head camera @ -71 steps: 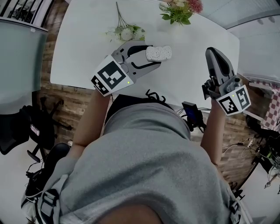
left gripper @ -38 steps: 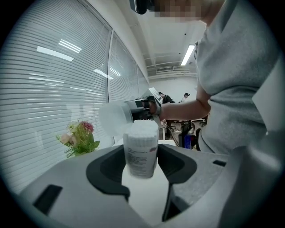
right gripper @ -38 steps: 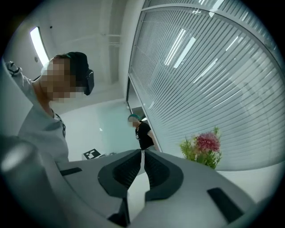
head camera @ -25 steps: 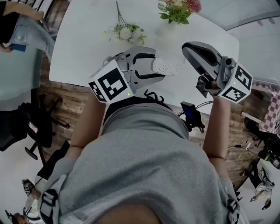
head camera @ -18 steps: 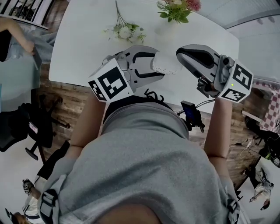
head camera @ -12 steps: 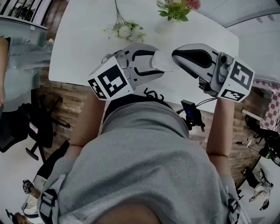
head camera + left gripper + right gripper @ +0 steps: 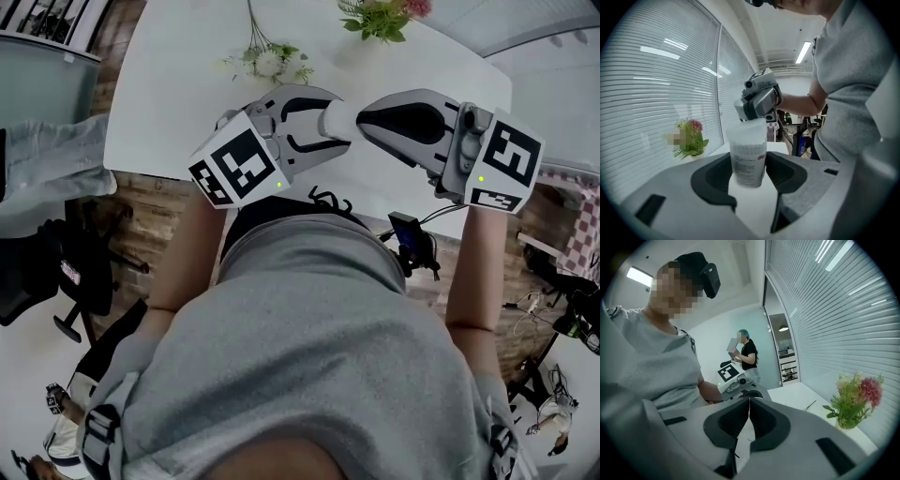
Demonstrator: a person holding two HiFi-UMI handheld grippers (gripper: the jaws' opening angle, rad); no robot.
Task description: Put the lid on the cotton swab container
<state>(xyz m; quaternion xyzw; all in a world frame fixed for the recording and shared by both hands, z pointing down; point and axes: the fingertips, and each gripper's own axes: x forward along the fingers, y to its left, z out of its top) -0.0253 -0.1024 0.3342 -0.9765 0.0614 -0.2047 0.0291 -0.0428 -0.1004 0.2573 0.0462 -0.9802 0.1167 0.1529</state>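
Observation:
My left gripper (image 7: 323, 122) is shut on the cotton swab container (image 7: 337, 119), a clear tub with a printed label, held above the white table (image 7: 187, 84). In the left gripper view the container (image 7: 748, 157) stands upright between the jaws of the left gripper (image 7: 749, 169), and its upper part (image 7: 747, 129) looks translucent and cap-like. My right gripper (image 7: 361, 117) comes in from the right with its tips against the container's top end. In the left gripper view the right gripper (image 7: 754, 117) sits right on that top. Its jaws meet in the right gripper view (image 7: 749, 401); I see nothing between them.
A loose flower sprig (image 7: 267, 61) lies on the table behind the grippers. A bouquet (image 7: 380, 14) stands at the far edge, also visible as the bouquet (image 7: 853, 401). A person (image 7: 747, 355) stands in the background. An office chair (image 7: 56, 272) is on the floor at left.
The right gripper has swung left across the table until its tips reach the container's top. The left gripper kept hold of the container and shifted slightly up.

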